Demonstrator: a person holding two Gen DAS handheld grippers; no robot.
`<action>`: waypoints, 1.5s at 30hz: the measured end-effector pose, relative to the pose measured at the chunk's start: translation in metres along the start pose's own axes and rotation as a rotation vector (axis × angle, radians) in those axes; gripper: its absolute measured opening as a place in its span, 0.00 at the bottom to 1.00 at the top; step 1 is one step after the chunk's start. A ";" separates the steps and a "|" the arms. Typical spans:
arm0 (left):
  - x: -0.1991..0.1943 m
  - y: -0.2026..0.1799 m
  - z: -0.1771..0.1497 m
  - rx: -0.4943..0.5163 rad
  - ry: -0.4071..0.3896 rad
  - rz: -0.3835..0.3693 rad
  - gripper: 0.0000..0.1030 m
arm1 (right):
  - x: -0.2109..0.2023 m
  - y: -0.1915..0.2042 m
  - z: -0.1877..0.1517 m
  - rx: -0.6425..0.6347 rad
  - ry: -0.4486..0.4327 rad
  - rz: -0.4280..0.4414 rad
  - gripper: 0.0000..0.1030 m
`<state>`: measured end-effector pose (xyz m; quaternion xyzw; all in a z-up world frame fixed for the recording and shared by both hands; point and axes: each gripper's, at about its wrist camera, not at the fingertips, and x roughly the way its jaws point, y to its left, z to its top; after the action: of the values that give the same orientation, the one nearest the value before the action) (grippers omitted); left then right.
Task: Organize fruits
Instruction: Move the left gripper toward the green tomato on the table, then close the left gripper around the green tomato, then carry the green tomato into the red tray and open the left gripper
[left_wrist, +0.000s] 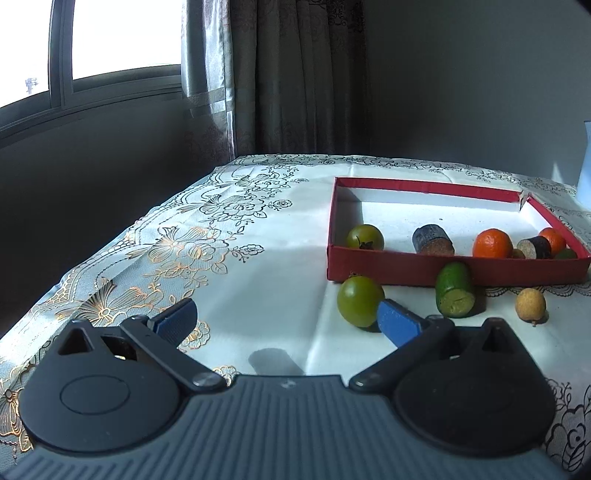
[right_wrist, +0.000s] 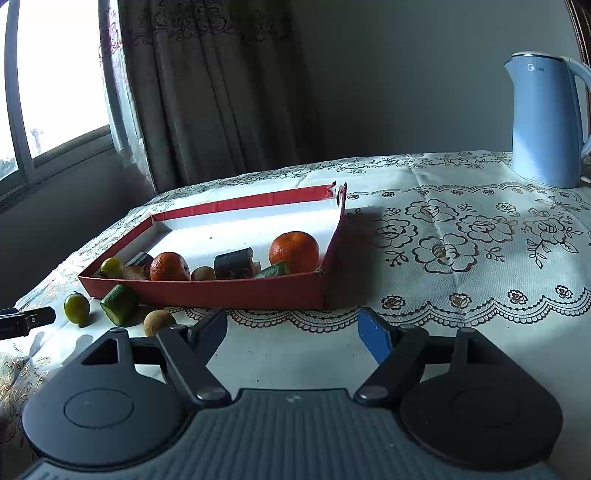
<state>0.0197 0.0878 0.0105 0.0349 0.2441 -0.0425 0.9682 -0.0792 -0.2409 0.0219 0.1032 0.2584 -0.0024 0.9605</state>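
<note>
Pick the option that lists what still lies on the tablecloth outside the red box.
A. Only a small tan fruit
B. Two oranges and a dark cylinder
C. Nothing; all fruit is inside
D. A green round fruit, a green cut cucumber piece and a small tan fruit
D: the green round fruit, the cucumber piece and the small tan fruit lie on the cloth in front of the red box.

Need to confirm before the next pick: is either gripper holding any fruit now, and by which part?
Nothing is held. The left gripper and right gripper are both open, with only tablecloth between their fingers.
</note>
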 end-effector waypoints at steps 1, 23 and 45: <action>0.002 -0.003 0.002 0.004 0.004 -0.016 0.98 | 0.000 0.000 0.000 0.003 0.002 0.002 0.76; 0.050 -0.028 0.014 0.015 0.124 -0.105 0.47 | 0.010 -0.010 0.000 0.075 0.053 0.039 0.76; 0.023 -0.044 0.041 0.039 0.033 -0.153 0.29 | 0.010 -0.012 0.000 0.087 0.056 0.040 0.76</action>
<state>0.0552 0.0388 0.0334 0.0358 0.2611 -0.1205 0.9571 -0.0715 -0.2523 0.0142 0.1499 0.2827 0.0087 0.9474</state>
